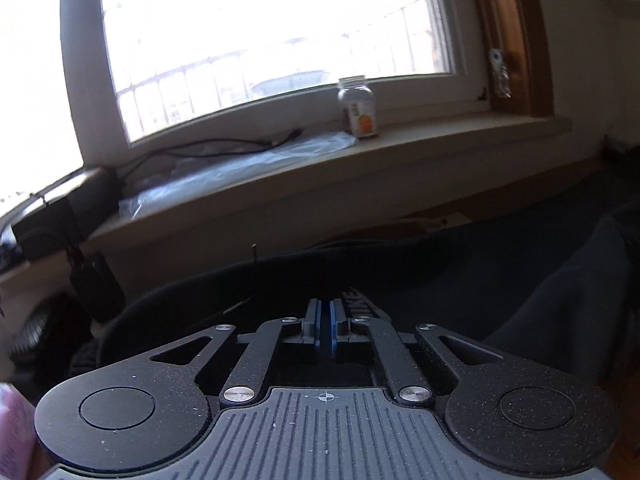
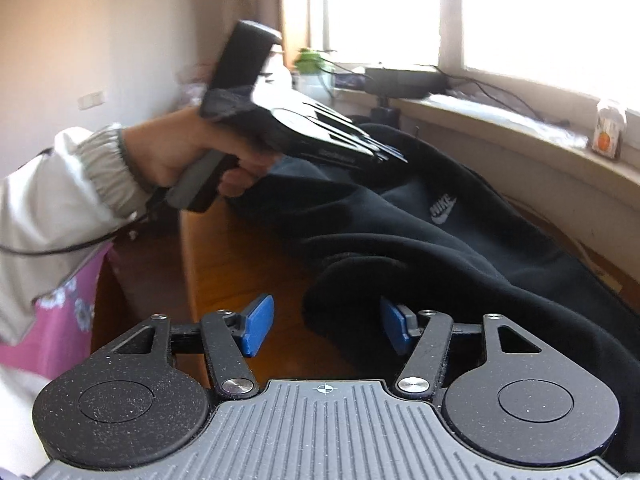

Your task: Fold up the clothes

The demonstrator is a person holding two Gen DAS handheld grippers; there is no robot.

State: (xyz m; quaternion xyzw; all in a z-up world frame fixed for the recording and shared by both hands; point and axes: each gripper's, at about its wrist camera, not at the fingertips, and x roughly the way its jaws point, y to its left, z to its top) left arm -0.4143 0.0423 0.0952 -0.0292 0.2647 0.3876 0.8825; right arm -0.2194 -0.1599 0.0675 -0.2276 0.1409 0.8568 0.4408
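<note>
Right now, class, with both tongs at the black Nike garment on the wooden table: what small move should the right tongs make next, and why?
Probably close the right tongs on the fold of the black garment at their right pad. Their jaws stand open, the cloth bunched between them but not pinched, while the left tongs are shut at the garment's far end, whether on cloth I cannot tell. A second grip looks needed before folding.
</note>
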